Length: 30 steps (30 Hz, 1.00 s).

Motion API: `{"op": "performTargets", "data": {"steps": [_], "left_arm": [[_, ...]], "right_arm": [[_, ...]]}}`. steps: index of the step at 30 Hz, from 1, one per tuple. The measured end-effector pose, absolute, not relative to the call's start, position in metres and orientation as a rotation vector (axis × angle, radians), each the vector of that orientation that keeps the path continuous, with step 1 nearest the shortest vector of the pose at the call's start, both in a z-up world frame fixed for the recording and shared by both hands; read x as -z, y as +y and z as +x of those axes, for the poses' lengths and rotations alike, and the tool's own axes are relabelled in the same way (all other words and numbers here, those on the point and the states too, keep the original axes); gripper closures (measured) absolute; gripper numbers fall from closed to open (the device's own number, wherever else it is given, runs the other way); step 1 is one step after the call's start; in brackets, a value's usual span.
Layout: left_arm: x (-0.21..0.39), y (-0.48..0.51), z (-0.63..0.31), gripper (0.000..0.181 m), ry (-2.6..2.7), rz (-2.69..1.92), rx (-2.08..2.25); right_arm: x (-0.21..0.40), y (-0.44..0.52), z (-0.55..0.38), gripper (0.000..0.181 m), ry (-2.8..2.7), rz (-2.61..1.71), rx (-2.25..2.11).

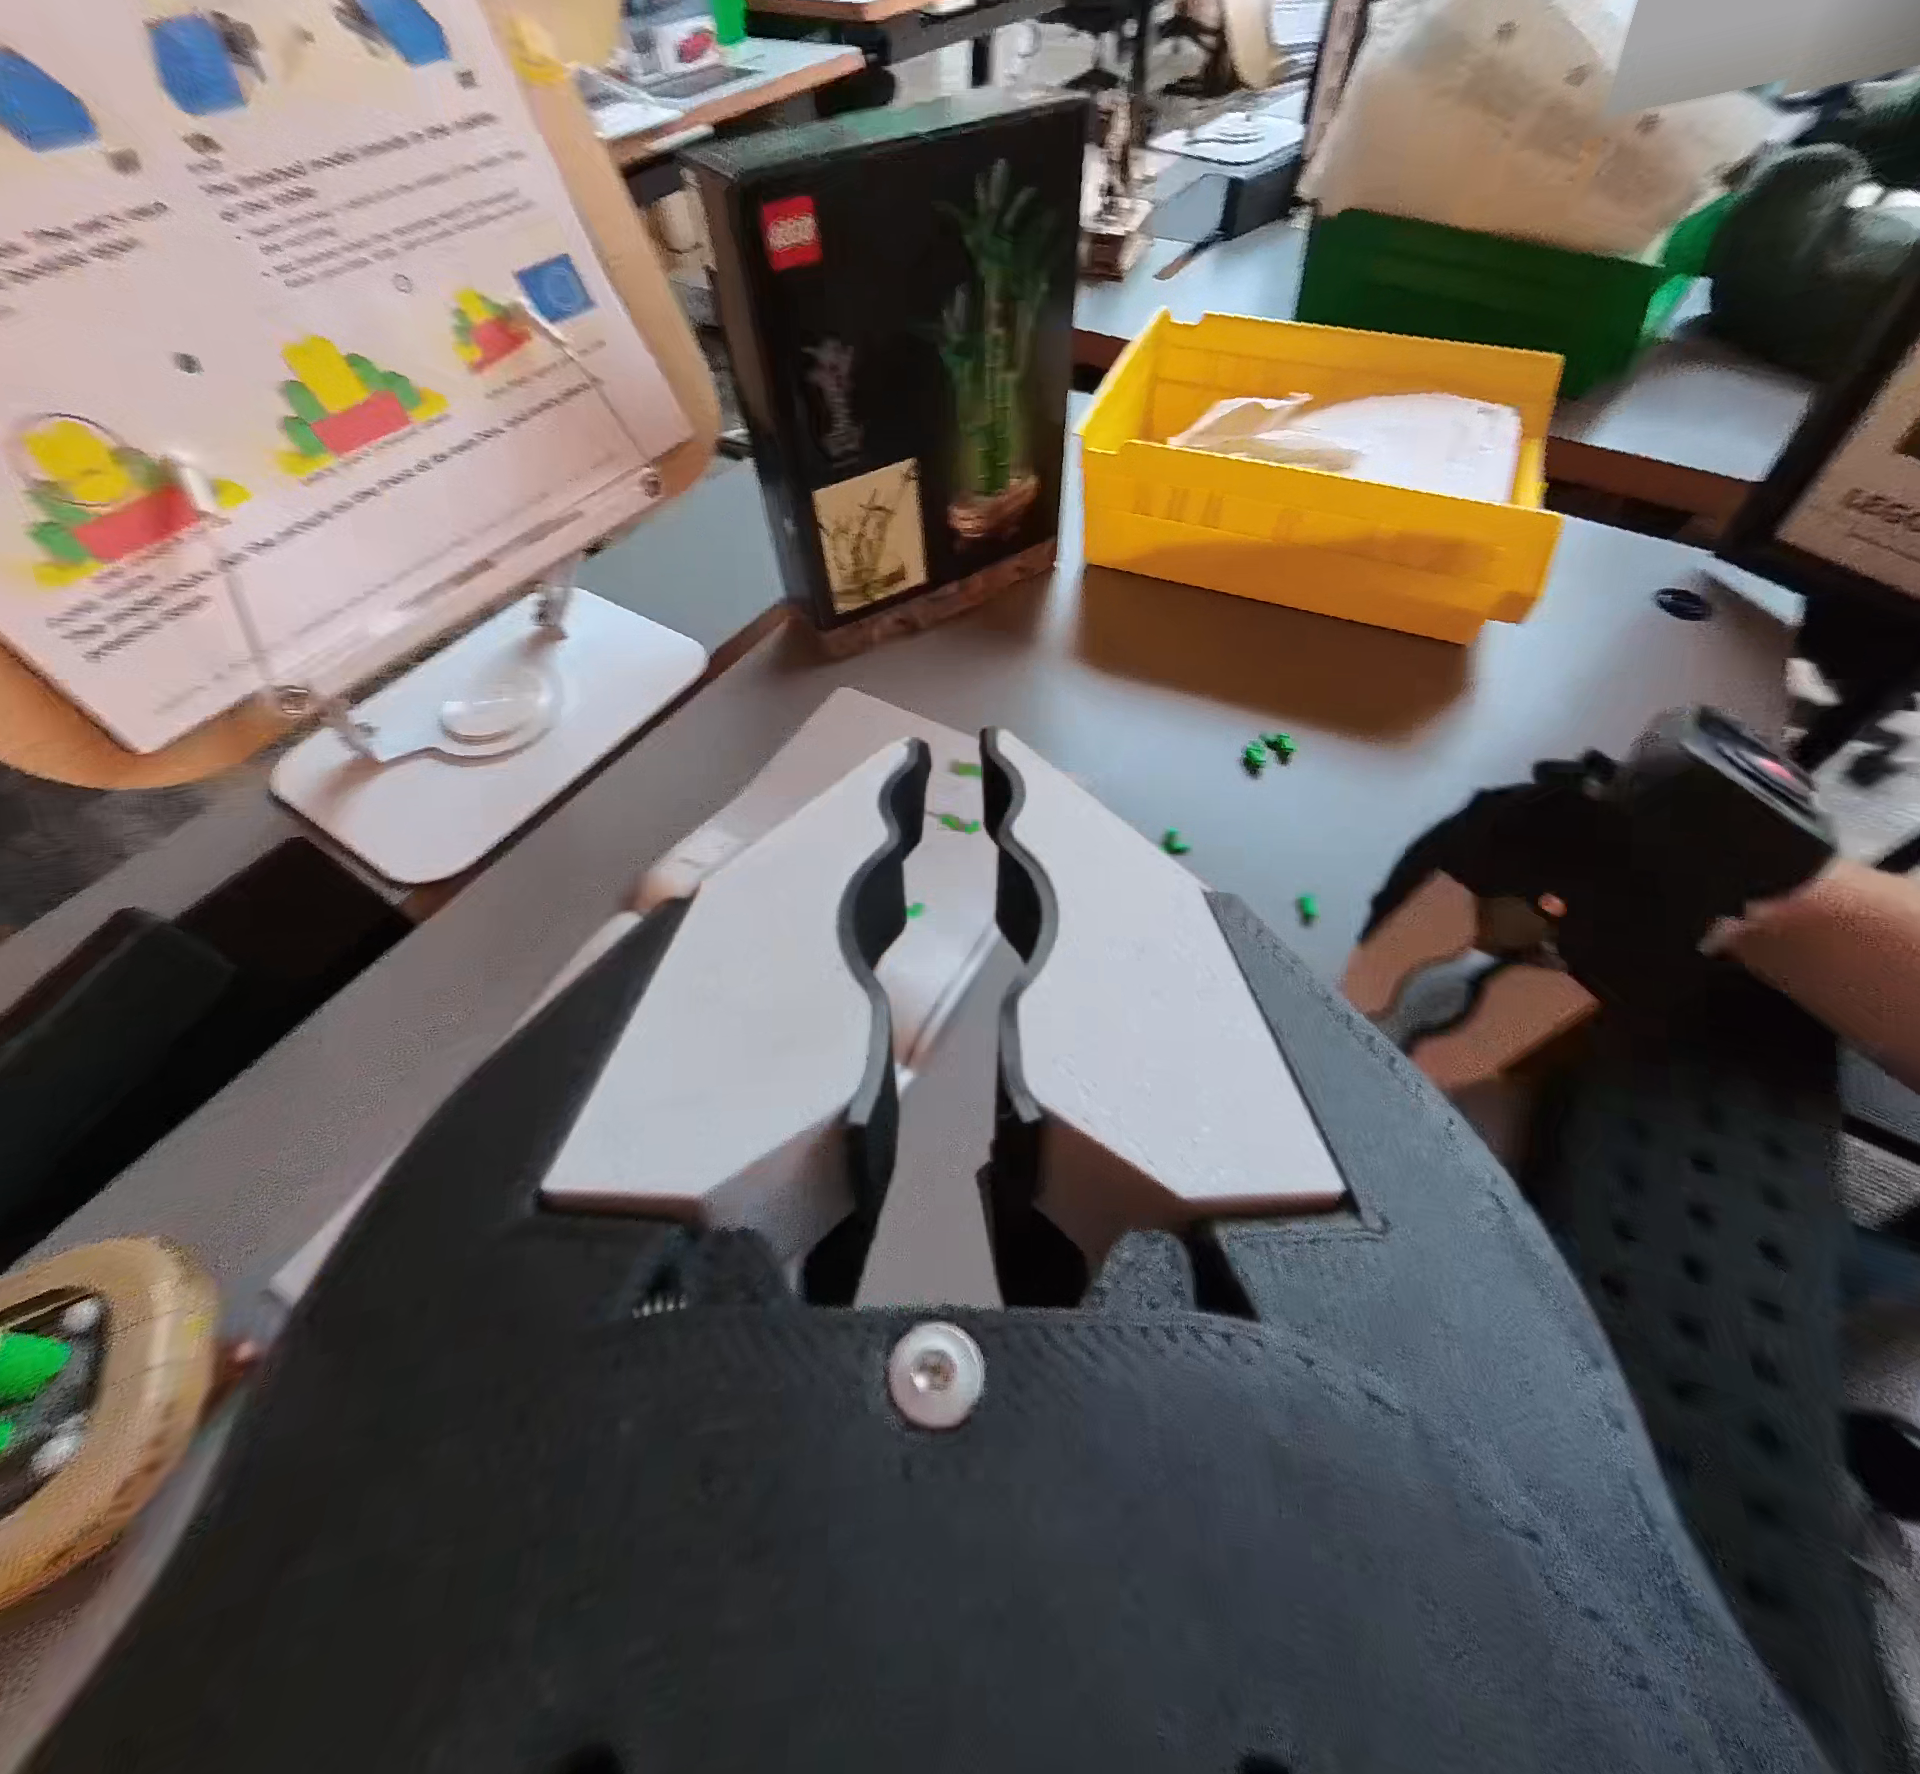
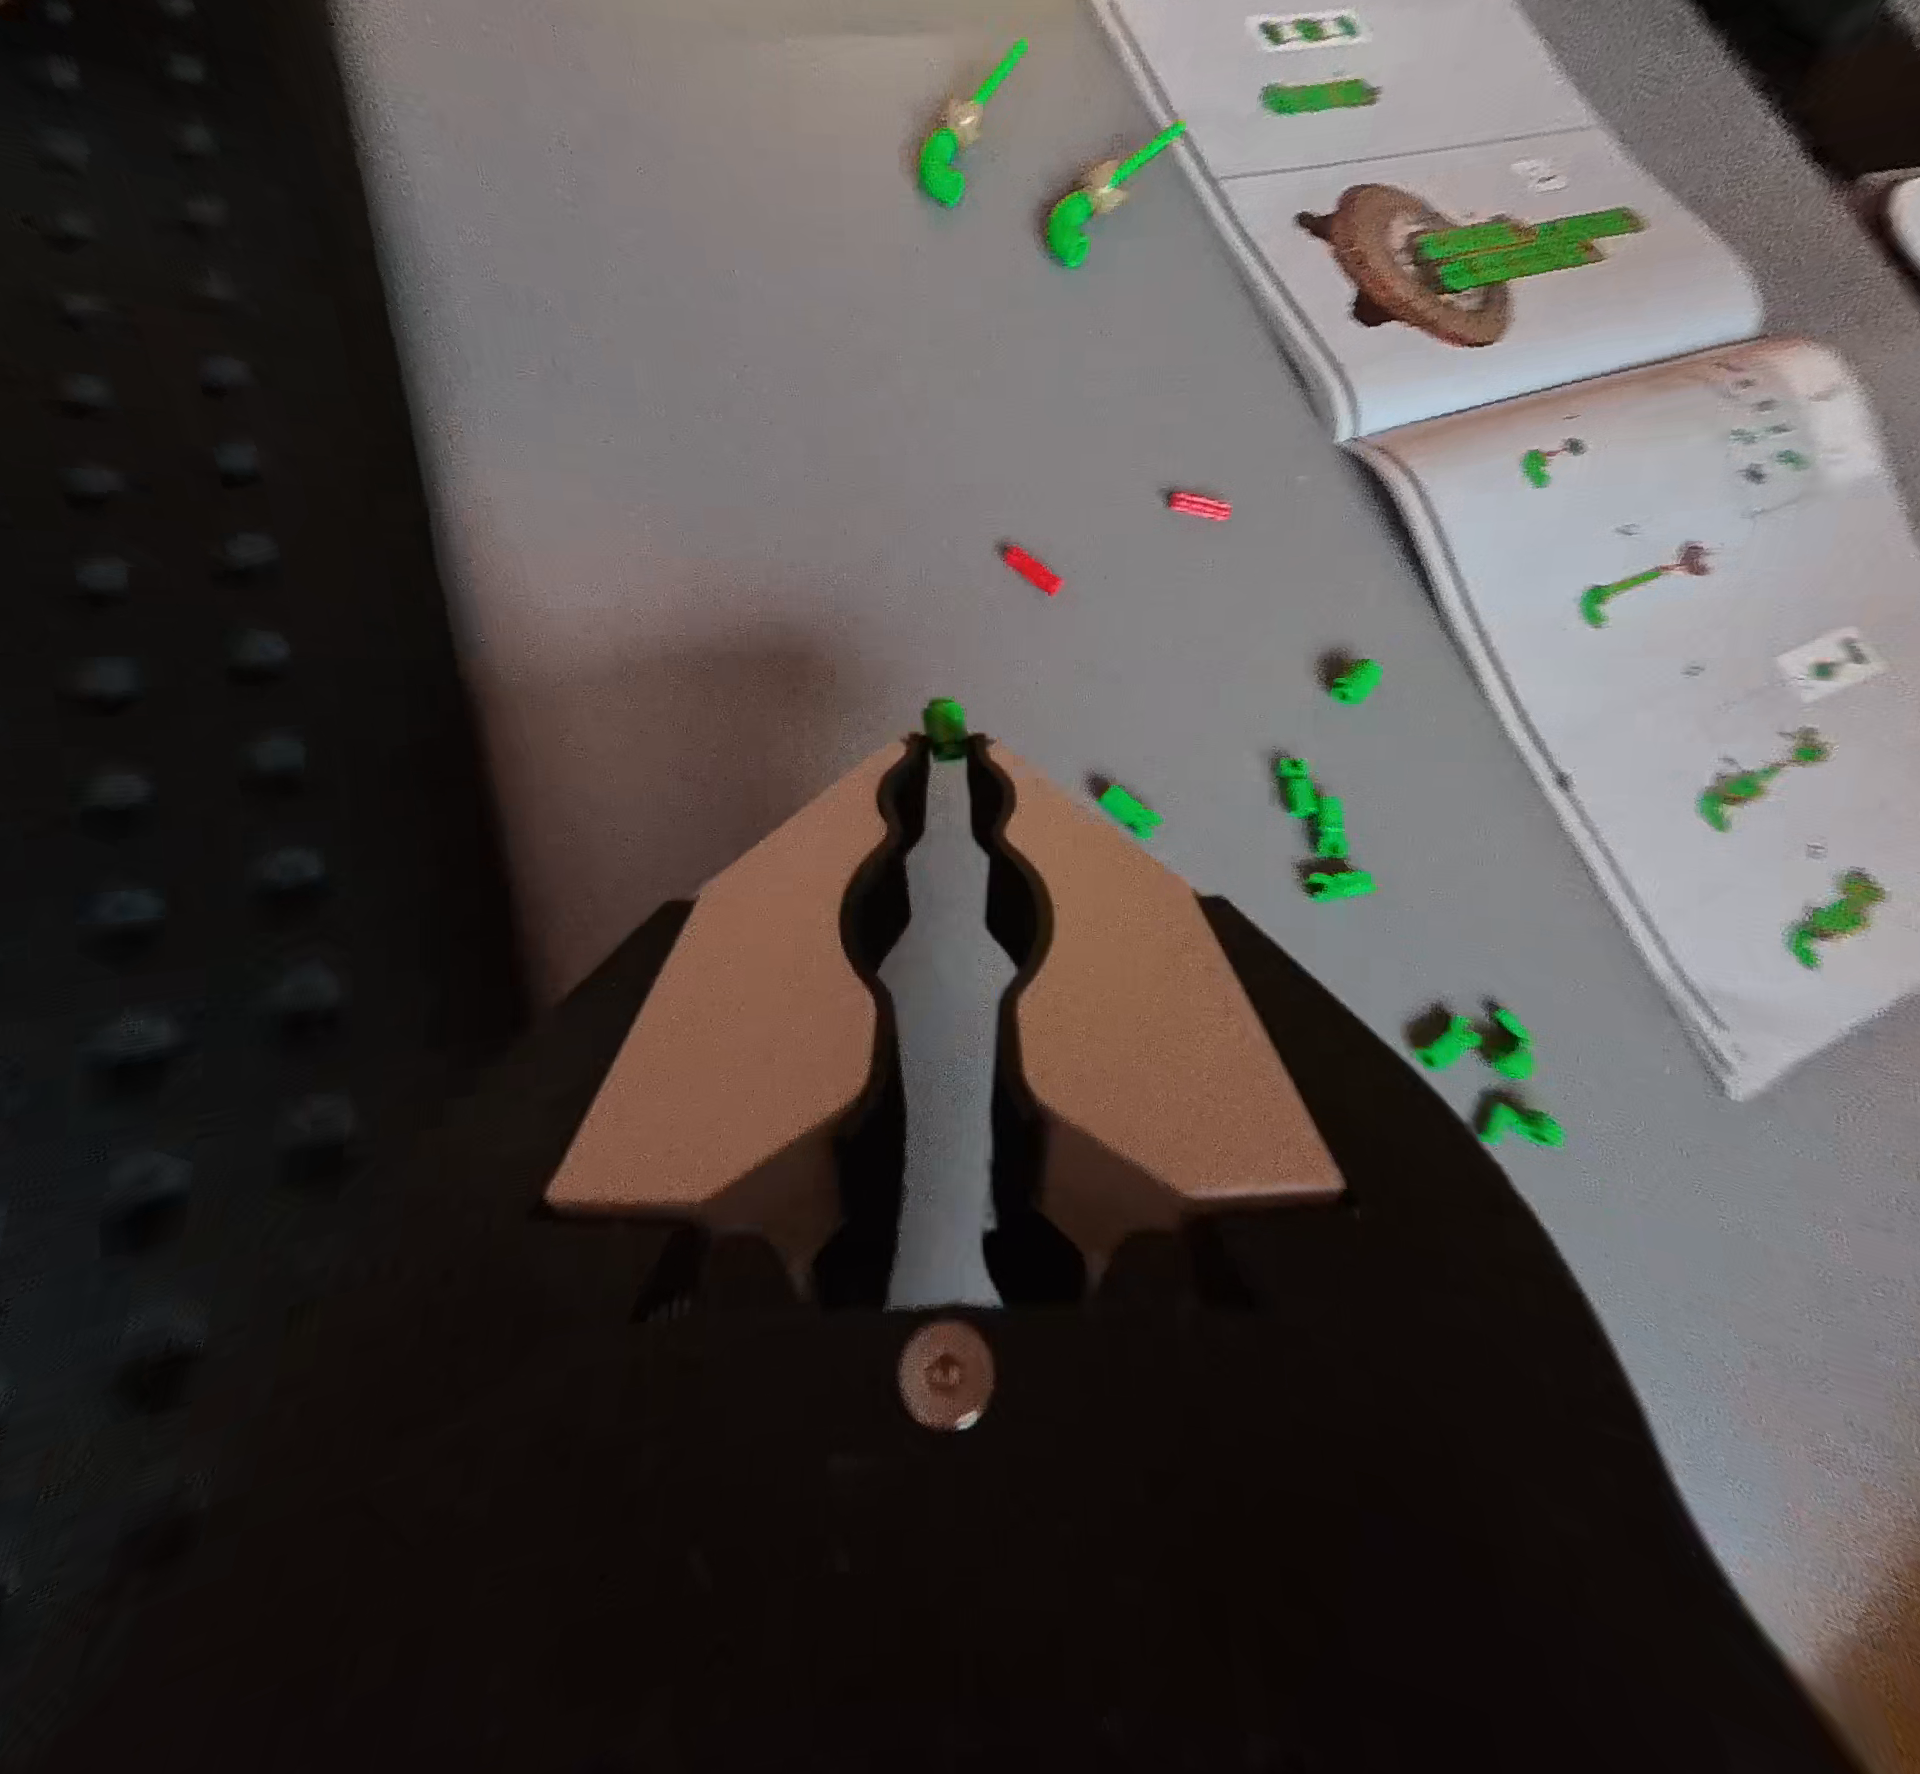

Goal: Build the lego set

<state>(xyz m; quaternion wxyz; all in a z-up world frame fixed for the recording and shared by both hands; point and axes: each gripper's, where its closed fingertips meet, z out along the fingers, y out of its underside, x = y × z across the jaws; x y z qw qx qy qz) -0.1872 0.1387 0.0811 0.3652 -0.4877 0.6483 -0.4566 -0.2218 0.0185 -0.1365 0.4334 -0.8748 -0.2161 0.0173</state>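
1 small green piece (image 2: 943, 718) upright, clamped in right gripper (image 2: 945, 750) tips; left gripper (image 1: 953, 756) narrowly parted, empty.

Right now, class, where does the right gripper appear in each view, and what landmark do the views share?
Left wrist view: right gripper at the right edge, mid-height.
Right wrist view: right gripper fills bottom centre, pinching a small green piece.
Shared landmark: loose green pieces scattered on the table.
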Motion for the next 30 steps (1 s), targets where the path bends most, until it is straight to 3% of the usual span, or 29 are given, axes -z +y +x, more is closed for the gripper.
{"op": "performTargets", "data": {"steps": [1,7,13,16,24,30], "left_arm": [[-0.074,0.123,-0.190,0.172,1.754,-1.255,1.276],[-0.055,0.065,-0.194,0.154,2.052,-1.309,1.778],[-0.028,0.030,-0.191,0.148,2.283,-1.414,1.903],[-0.026,0.023,-0.187,0.144,2.283,-1.451,1.952],[-0.032,0.022,-0.185,0.167,2.256,-1.430,2.141],[-0.024,0.018,-0.186,0.168,2.311,-1.441,2.110]], "right_arm": [[0.124,0.016,-0.209,0.175,-0.527,-2.148,-0.006],[0.026,0.004,-0.176,0.175,-0.776,-2.007,0.193],[-0.037,0.020,-0.181,0.174,-1.084,-1.953,0.273],[-0.042,0.026,-0.185,0.174,-1.121,-1.988,0.187],[-0.026,0.032,-0.188,0.174,-1.212,-1.942,0.137],[-0.022,0.028,-0.186,0.174,-1.233,-1.922,0.129]]}}
